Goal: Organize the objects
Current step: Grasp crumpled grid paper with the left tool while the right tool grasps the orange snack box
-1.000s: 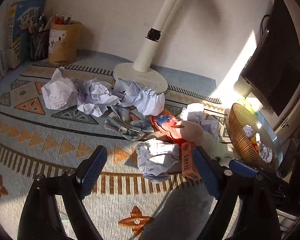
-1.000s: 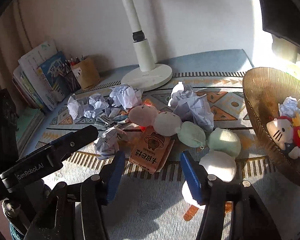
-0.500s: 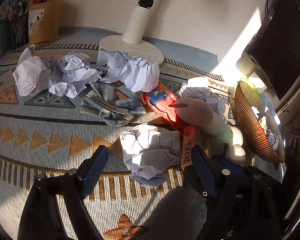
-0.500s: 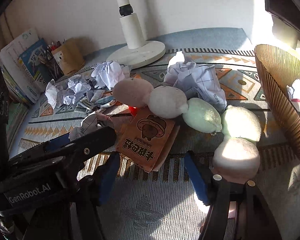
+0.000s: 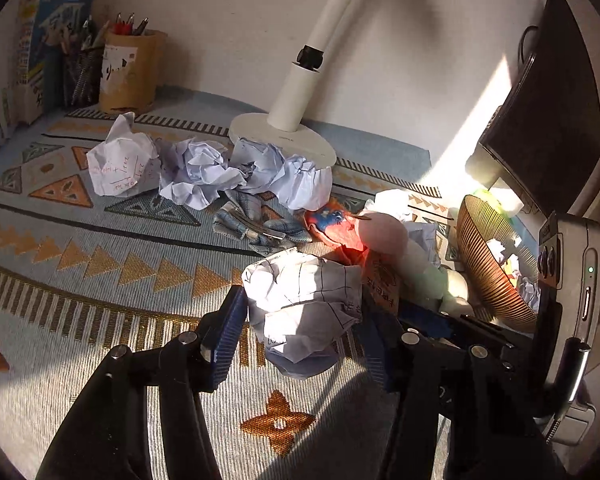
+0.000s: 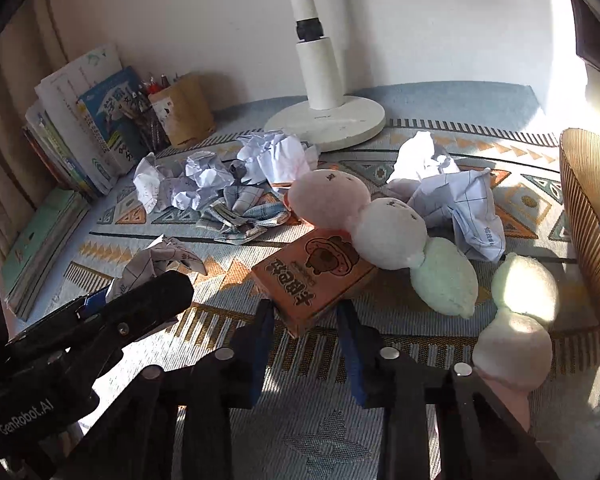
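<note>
My left gripper (image 5: 300,320) is closed around a crumpled paper ball with grid lines (image 5: 304,300) on the patterned mat (image 5: 100,280); both blue pads press its sides. My right gripper (image 6: 306,320) is closed on the near corner of an orange snack box (image 6: 314,272). The left gripper also shows in the right wrist view (image 6: 100,304), beside the same paper ball (image 6: 156,260). A chain of pastel plush balls (image 6: 384,232) lies partly over the box.
Several more crumpled papers (image 5: 204,172) and a folded checked cloth (image 5: 252,224) lie near the white lamp base (image 5: 284,136). A gold ribbed bowl (image 5: 484,252) holding small items stands at right. A pen holder (image 5: 130,68) and books (image 6: 80,120) line the back left.
Both grippers moved forward and narrowed. The left jaws closed onto the grid-lined paper ball; the right jaws closed onto the corner of the orange box.
</note>
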A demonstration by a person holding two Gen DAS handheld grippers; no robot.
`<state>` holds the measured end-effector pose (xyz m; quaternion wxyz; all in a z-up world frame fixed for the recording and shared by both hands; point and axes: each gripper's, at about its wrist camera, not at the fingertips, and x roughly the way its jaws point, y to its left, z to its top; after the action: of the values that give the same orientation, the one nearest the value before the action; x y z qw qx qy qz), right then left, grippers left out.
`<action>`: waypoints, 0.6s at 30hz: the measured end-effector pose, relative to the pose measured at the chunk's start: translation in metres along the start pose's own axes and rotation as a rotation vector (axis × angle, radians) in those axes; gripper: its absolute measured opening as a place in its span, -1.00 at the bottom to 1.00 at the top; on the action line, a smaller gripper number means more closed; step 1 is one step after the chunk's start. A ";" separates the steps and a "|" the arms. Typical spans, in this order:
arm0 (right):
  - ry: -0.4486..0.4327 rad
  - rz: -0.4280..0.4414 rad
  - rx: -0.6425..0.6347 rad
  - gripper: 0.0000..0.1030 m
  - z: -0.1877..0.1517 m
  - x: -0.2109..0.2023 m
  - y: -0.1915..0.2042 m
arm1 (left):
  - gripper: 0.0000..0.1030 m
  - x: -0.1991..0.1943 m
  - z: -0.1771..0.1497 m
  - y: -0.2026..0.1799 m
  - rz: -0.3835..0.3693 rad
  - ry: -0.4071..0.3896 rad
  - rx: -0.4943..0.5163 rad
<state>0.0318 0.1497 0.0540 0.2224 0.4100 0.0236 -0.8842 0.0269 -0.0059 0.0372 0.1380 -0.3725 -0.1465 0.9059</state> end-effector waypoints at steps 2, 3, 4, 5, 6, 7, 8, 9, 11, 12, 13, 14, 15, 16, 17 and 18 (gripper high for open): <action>0.037 0.002 -0.136 -0.83 -0.012 -0.012 0.013 | 0.00 -0.010 -0.005 0.004 0.004 -0.014 0.007; 0.066 -0.023 -0.166 -0.83 -0.019 -0.014 0.015 | 0.00 -0.014 -0.007 0.007 0.002 -0.017 0.011; 0.102 -0.039 -0.154 -0.83 -0.023 -0.013 0.011 | 0.00 -0.016 -0.009 0.010 -0.003 -0.018 0.006; 0.135 -0.031 -0.105 -0.79 -0.025 -0.012 0.004 | 0.00 -0.018 -0.011 0.013 -0.013 -0.021 -0.007; 0.147 -0.002 -0.035 -0.78 -0.025 -0.012 -0.005 | 0.00 -0.019 -0.010 0.015 -0.030 -0.029 -0.020; 0.143 0.039 0.045 -0.77 -0.023 -0.012 -0.014 | 0.00 -0.020 -0.010 0.017 -0.047 -0.042 -0.026; 0.143 0.081 0.119 -0.69 -0.019 -0.010 -0.021 | 0.00 -0.020 -0.009 0.019 -0.061 -0.049 -0.032; 0.150 0.109 0.178 -0.63 -0.015 -0.006 -0.024 | 0.00 -0.020 -0.009 0.019 -0.071 -0.048 -0.043; 0.163 0.123 0.260 -0.20 -0.002 0.006 -0.023 | 0.00 -0.021 -0.009 0.025 -0.094 -0.053 -0.075; 0.160 0.094 0.294 -0.09 0.006 0.013 -0.020 | 0.00 -0.023 -0.009 0.028 -0.100 -0.065 -0.093; 0.155 0.048 0.333 0.09 0.014 0.020 -0.018 | 0.00 -0.026 -0.010 0.032 -0.101 -0.081 -0.110; 0.142 0.029 0.372 0.10 0.020 0.024 -0.017 | 0.00 -0.028 -0.011 0.034 -0.101 -0.094 -0.122; 0.124 0.027 0.420 0.10 0.024 0.028 -0.018 | 0.00 -0.030 -0.011 0.036 -0.100 -0.106 -0.130; 0.115 0.015 0.486 0.13 0.028 0.033 -0.020 | 0.00 -0.033 -0.011 0.037 -0.092 -0.121 -0.136; 0.113 0.002 0.547 0.20 0.030 0.039 -0.022 | 0.00 -0.035 -0.012 0.037 -0.077 -0.137 -0.137; 0.122 -0.010 0.607 0.21 0.032 0.045 -0.024 | 0.00 -0.039 -0.013 0.037 -0.060 -0.157 -0.135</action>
<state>-0.0263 0.1479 0.0388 0.0834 0.5097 -0.2263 -0.8258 0.0580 -0.0513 0.0394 0.1278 -0.3041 -0.2286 0.9160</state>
